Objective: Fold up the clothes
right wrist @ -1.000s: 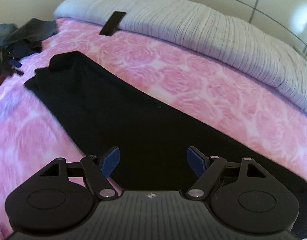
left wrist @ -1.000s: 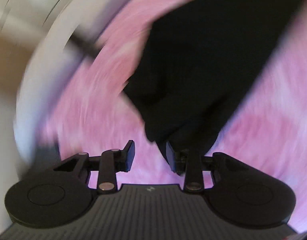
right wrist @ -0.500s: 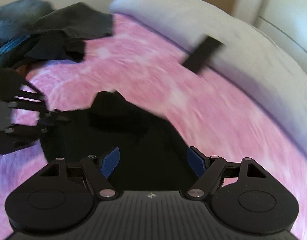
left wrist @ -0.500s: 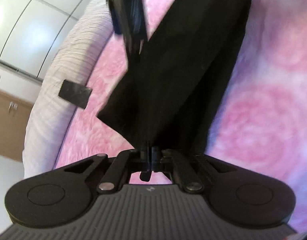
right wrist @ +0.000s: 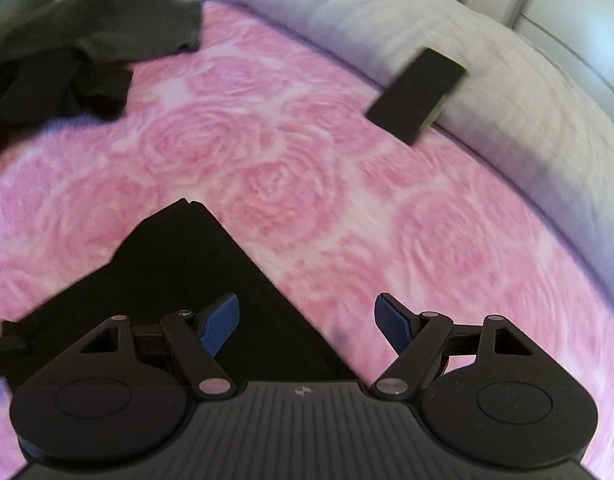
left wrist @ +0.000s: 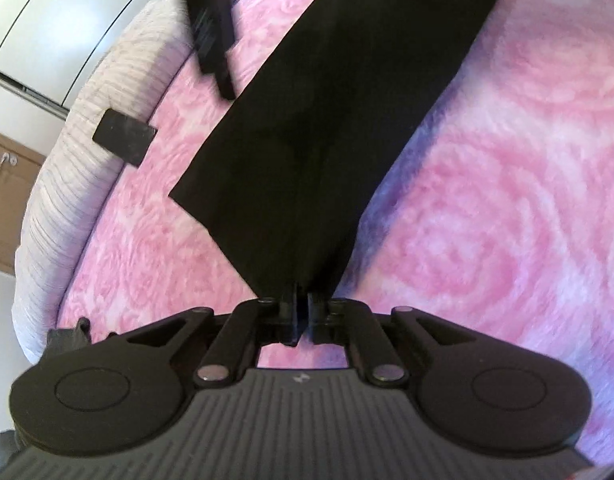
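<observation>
A black garment (left wrist: 339, 128) stretches across the pink rose-patterned bedspread (left wrist: 507, 208). My left gripper (left wrist: 301, 312) is shut on the garment's near end, and the cloth runs taut away from its fingers. In the right wrist view the same black garment (right wrist: 187, 264) lies flat under and ahead of my right gripper (right wrist: 307, 320), whose blue-padded fingers (right wrist: 221, 322) stand wide open with nothing between them. The right gripper's dark, blurred frame shows at the top of the left wrist view.
A pale grey ribbed duvet roll (right wrist: 487, 68) runs along the far side of the bed, with a small black rectangular object (right wrist: 417, 94) leaning on it. A heap of dark clothes (right wrist: 67, 56) lies at the far left. White wardrobe doors (left wrist: 47, 12) stand behind.
My left gripper has shut on the end of the black garment and pulled it taut. My right gripper, still open, has swung left along the garment toward its far end.
</observation>
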Demonstrator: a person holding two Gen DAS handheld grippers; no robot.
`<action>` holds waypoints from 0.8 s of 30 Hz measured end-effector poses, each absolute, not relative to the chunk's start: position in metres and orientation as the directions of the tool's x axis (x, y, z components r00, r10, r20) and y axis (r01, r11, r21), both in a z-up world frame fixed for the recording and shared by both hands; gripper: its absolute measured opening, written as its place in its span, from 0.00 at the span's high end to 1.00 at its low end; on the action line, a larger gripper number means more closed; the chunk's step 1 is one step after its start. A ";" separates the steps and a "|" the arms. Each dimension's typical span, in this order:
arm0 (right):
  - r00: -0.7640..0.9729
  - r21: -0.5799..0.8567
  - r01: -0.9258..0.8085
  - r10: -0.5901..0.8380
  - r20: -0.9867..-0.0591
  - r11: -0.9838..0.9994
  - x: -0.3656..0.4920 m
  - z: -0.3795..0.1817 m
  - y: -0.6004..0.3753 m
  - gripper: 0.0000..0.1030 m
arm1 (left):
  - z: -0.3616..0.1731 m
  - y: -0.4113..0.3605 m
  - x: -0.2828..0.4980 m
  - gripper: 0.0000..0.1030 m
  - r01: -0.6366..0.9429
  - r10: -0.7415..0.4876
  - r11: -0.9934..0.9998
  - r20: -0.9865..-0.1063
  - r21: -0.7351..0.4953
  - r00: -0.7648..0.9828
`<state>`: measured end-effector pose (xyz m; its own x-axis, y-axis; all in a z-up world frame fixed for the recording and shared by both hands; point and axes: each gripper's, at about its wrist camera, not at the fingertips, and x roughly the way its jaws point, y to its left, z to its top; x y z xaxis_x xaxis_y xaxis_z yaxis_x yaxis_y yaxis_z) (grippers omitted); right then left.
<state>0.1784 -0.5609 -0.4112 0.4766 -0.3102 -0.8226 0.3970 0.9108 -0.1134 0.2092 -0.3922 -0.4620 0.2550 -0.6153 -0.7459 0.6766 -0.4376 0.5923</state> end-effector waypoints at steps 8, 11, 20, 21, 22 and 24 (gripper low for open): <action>0.418 0.016 0.626 -0.318 -0.851 0.779 0.035 -0.400 -0.514 0.21 | -0.462 -0.395 0.218 0.94 0.629 -0.581 -0.495 -0.767 0.599 0.273; 0.324 0.015 0.757 -0.355 -0.877 0.654 -0.036 -0.409 -0.501 0.21 | -0.451 -0.396 0.224 0.87 0.664 -0.536 -0.467 -0.785 0.583 0.312; -0.105 -0.187 0.978 -0.563 -0.820 0.091 -0.244 -0.403 -0.459 0.15 | -0.403 -0.416 0.079 0.67 0.537 -0.673 -0.596 -0.737 0.597 0.072; -0.129 -0.188 0.981 -0.562 -0.817 0.049 -0.261 -0.405 -0.457 0.15 | -0.402 -0.422 0.049 0.61 0.504 -0.684 -0.626 -0.729 0.595 0.011; -0.143 -0.180 0.984 -0.559 -0.817 0.011 -0.276 -0.407 -0.457 0.15 | -0.402 -0.428 0.019 0.59 0.471 -0.691 -0.652 -0.721 0.594 -0.048; -0.170 -0.160 0.985 -0.549 -0.819 -0.067 -0.307 -0.410 -0.458 0.15 | -0.405 -0.440 -0.044 0.57 0.400 -0.696 -0.693 -0.700 0.599 -0.157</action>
